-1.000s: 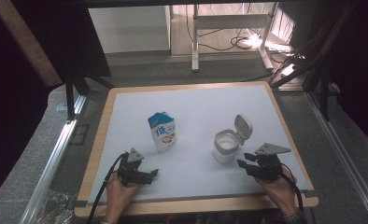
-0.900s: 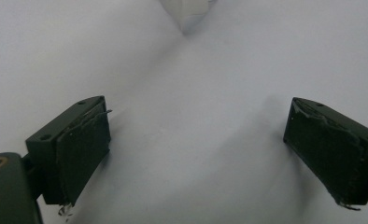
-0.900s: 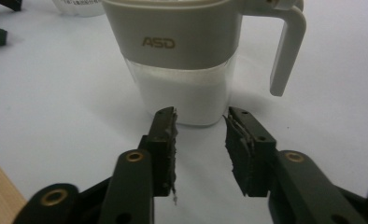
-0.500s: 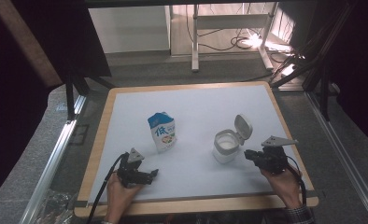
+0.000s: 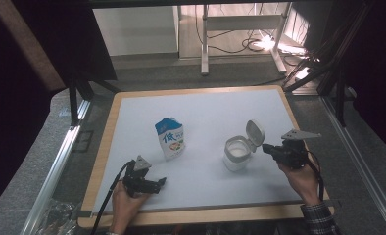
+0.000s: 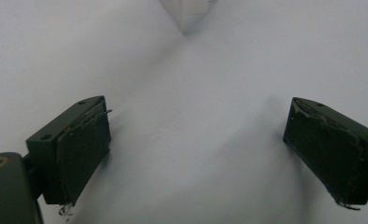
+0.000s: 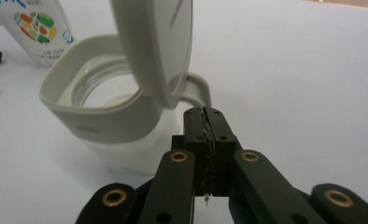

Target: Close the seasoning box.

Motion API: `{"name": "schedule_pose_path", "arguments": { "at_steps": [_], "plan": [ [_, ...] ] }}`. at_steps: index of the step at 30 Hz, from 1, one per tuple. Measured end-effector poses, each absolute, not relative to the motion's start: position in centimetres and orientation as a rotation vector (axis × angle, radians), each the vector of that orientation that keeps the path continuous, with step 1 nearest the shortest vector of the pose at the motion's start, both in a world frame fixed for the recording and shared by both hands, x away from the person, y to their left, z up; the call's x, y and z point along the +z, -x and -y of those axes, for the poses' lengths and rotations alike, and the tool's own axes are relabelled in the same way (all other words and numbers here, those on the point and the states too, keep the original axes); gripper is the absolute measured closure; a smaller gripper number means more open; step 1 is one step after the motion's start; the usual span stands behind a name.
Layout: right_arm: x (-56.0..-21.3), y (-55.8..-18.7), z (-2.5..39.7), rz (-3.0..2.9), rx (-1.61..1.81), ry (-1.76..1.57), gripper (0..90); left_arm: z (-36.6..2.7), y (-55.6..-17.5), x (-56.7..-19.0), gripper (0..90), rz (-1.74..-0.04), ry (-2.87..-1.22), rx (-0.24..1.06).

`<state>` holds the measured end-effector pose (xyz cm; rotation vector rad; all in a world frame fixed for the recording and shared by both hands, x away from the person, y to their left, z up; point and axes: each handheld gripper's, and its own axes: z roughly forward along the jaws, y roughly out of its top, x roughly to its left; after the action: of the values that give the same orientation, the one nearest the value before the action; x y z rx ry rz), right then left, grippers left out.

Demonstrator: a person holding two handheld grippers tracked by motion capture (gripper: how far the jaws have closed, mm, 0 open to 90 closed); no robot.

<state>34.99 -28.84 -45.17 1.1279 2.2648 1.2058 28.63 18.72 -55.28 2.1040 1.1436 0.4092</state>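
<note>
A white jar (image 5: 236, 152) stands right of centre on the white board, its flip lid (image 5: 255, 133) tilted up and open. My right gripper (image 5: 265, 147) is shut with nothing between its jaws, its tips just right of the jar. In the right gripper view the shut gripper (image 7: 205, 114) points at the jar's (image 7: 102, 121) loop handle (image 7: 198, 88), under the raised lid (image 7: 159, 46). A blue and white pouch (image 5: 171, 138) stands upright left of the jar. My left gripper (image 5: 160, 182) rests open near the front edge, wide apart over bare board (image 6: 196, 135).
The white board (image 5: 205, 107) has a wooden rim (image 5: 105, 142) all round. Metal rails run along both sides of the table. The pouch's bottom edge (image 6: 187, 11) shows at the top of the left gripper view.
My right gripper has moved away from the front edge and up beside the jar's lid and handle. The left gripper, pouch and jar have stayed put.
</note>
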Motion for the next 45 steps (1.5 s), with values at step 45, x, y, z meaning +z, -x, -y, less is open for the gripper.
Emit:
{"name": "schedule_pose_path", "arguments": {
  "at_steps": [45],
  "plan": [
    [-42.4, -36.4, 25.9, -2.305, 1.316, -0.997, 88.1, -18.7, -28.6, -55.3, 7.2, -1.145, -2.097, 0.411]
  ]
}}
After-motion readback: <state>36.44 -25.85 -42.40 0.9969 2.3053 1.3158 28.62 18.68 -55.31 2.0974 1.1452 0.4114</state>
